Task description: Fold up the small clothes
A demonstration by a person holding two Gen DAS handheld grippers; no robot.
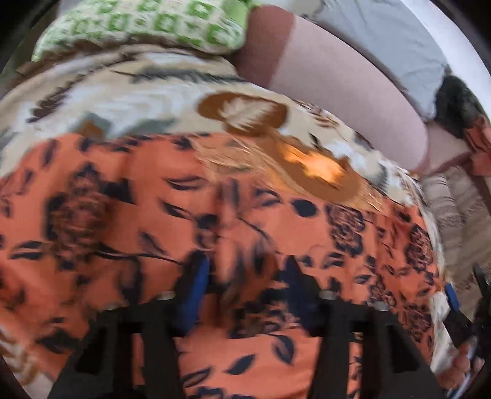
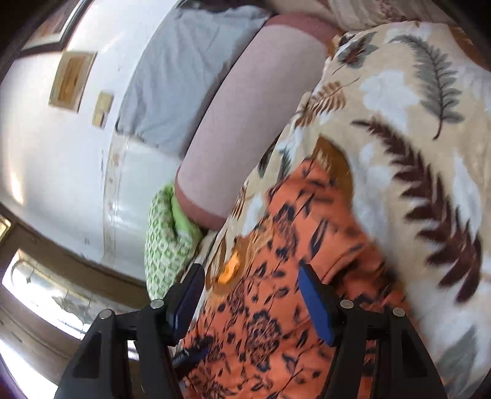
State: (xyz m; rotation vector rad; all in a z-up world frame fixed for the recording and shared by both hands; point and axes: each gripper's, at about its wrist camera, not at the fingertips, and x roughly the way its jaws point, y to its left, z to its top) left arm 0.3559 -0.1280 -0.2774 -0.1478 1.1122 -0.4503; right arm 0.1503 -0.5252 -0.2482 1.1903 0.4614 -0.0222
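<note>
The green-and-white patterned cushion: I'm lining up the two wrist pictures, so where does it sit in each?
Left wrist view: the green-and-white patterned cushion lies along the top edge, left of centre.
Right wrist view: the cushion stands at lower left of centre.
Shared landmark: the pinkish-mauve bolster pillow butts against it in both.

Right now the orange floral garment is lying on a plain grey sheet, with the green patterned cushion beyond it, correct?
Not quite. The orange floral garment lies on a beige blanket printed with leaves and ferns, not a plain grey sheet; the right wrist view shows this most clearly. The green patterned cushion does sit beyond it.
</note>
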